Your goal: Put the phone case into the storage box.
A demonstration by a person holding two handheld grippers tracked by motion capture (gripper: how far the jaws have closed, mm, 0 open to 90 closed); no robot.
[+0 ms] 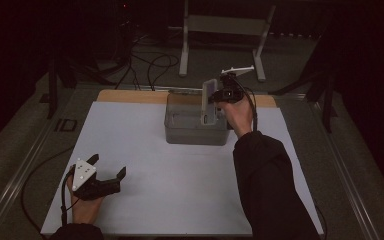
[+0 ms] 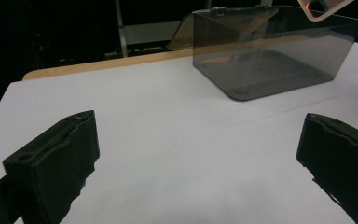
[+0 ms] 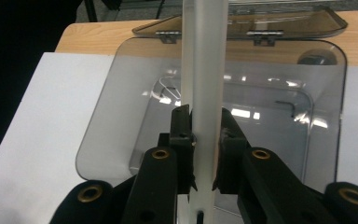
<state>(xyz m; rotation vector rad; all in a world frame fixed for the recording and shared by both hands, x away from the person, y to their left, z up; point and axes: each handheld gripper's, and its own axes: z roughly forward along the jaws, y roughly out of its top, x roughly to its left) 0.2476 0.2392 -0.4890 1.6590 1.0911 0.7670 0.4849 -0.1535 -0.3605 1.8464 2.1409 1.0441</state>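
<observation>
A smoky clear plastic box [image 1: 195, 134] stands at the back middle of the white mat, its hinged lid [image 3: 242, 25] folded open behind it. My right gripper [image 1: 221, 95] hovers over the box's right side, shut on a flat frosted white panel [image 1: 208, 100] that it holds upright on edge. In the right gripper view the panel [image 3: 204, 60] runs straight up between the jaws [image 3: 204, 122], above the box's open inside [image 3: 102, 107]. My left gripper [image 1: 109, 166] rests open at the mat's near left, nothing between its jaws [image 2: 198, 140]. The box [image 2: 270, 56] stands well beyond it.
The white mat [image 1: 180, 180] covers a wooden tabletop whose back edge [image 1: 130, 96] shows. Behind the table stand a white frame [image 1: 225, 25] and loose cables [image 1: 150, 65] on the floor. A metal rail [image 1: 25, 165] runs along the left.
</observation>
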